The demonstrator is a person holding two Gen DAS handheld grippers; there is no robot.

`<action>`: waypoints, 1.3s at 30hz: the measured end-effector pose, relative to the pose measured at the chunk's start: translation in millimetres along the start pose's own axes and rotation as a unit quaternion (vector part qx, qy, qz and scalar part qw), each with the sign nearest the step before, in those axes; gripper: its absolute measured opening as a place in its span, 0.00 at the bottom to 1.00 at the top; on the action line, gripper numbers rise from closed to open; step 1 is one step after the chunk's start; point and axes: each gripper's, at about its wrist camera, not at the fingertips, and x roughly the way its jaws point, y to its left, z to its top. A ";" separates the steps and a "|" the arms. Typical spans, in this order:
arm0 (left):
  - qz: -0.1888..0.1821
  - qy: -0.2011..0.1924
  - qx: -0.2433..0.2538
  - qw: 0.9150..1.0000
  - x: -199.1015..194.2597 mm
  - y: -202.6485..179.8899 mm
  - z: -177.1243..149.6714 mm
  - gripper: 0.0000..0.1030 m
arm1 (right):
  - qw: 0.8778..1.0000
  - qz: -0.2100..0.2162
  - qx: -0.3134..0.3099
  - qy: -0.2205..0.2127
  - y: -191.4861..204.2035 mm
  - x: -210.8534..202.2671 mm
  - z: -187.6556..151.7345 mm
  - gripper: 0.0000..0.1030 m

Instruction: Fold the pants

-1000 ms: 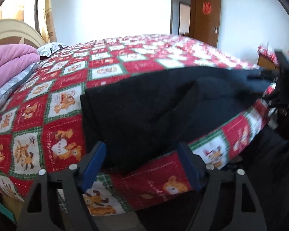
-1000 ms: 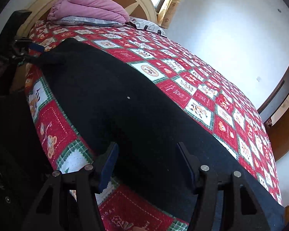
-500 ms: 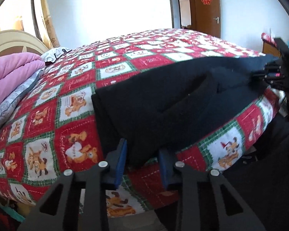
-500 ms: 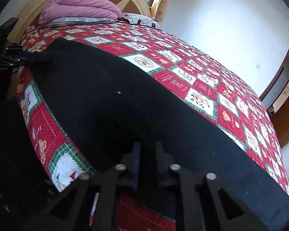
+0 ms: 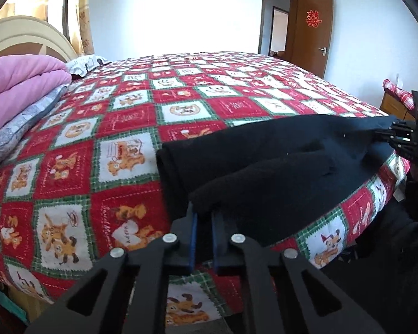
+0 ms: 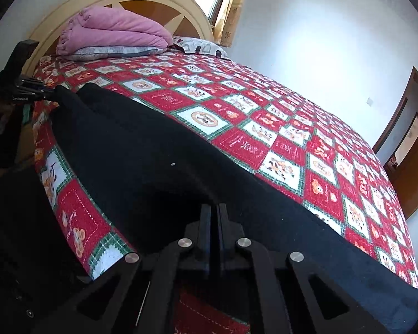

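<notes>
Black pants [image 5: 278,167] lie along the near edge of the bed, on a red, white and green patterned quilt [image 5: 125,128]. My left gripper [image 5: 203,217] is shut on a raised corner of the pants at one end. My right gripper [image 6: 214,211] is shut on the near edge of the pants [image 6: 142,156] further along. Each gripper shows in the other's view: the right one [image 5: 387,136] at the far right, the left one [image 6: 48,94] at the far left, both pinching black cloth.
A folded pink blanket [image 5: 16,83] on a grey pillow [image 5: 16,130] sits by the cream headboard [image 6: 131,2]. A brown door [image 5: 312,30] stands open at the far wall. A wooden cabinet [image 5: 395,105] stands beside the bed at right.
Both grippers went from wide open to shut on the pants edge. The left gripper has lifted its corner of cloth a little off the quilt.
</notes>
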 end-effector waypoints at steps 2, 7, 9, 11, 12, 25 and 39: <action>0.000 -0.010 0.000 1.000 -4.0 0.5 0.9 0.07 | 1.000 -0.003 0.002 0.006 -0.3 0.7 -0.6 0.04; -0.017 -0.050 -0.017 0.998 -25.0 6.6 11.3 0.06 | 1.000 -0.002 0.016 -0.017 -5.2 -16.0 4.1 0.04; -0.016 -0.058 -0.011 0.998 -29.9 8.5 12.6 0.06 | 0.999 0.003 0.023 -0.042 -6.4 -33.0 9.1 0.04; -0.009 -0.050 -0.010 0.999 -24.9 12.3 8.2 0.06 | 0.998 0.016 0.024 -0.048 -5.8 -38.9 8.4 0.04; -0.001 -0.038 -0.005 0.999 -17.0 13.8 1.9 0.06 | 0.999 0.026 0.020 -0.041 -3.0 -36.8 6.0 0.04; 0.009 -0.026 0.017 0.999 -1.0 10.5 -26.5 0.06 | 0.998 0.039 -0.026 0.048 20.9 0.8 -25.6 0.04; 0.077 -0.023 -0.017 0.997 -6.8 49.2 -45.3 0.23 | 0.995 0.057 -0.017 0.083 16.3 13.6 -33.8 0.05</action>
